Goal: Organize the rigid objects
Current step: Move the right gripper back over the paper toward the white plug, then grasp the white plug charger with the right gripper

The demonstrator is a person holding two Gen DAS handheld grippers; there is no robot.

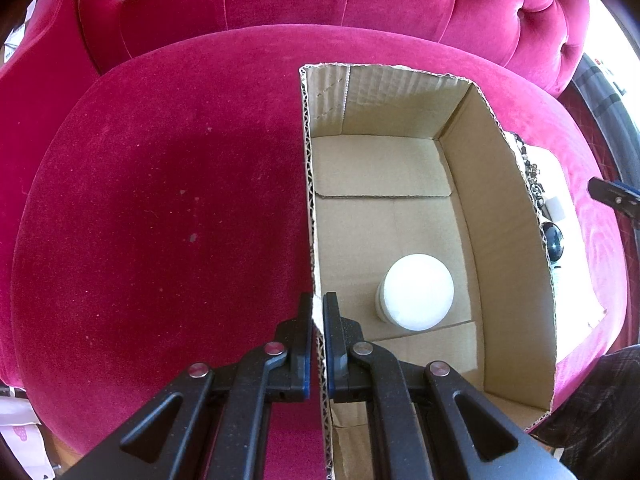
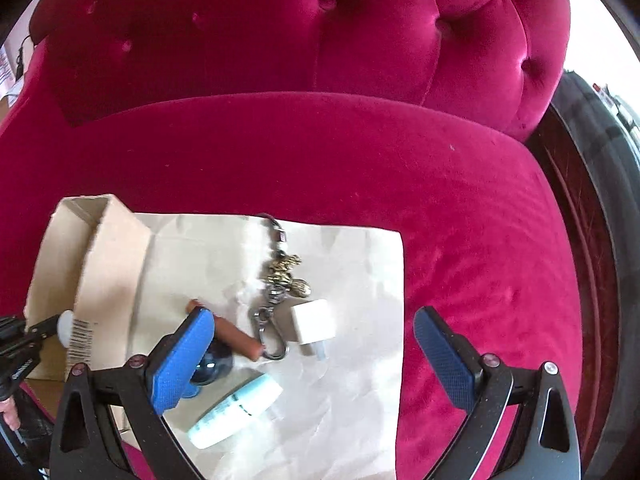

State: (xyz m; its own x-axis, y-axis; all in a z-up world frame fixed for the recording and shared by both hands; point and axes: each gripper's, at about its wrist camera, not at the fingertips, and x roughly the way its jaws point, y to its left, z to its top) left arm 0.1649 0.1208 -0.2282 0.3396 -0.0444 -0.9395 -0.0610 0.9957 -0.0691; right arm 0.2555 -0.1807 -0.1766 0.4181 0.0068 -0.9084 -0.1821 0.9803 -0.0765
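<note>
Left gripper [image 1: 317,312] pinches the corrugated cardboard box [image 1: 512,216] wall; right gripper [image 2: 316,340] gapes above keychain [image 2: 280,276], white charger [image 2: 314,326], crinkled paper [image 2: 360,400] on velvet sofa [image 2: 400,160].

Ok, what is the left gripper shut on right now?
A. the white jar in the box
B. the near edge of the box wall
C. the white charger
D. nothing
B: the left gripper is shut on the wall of the box, one finger on each side of the cardboard, while the white jar stands free on the box floor.
</note>
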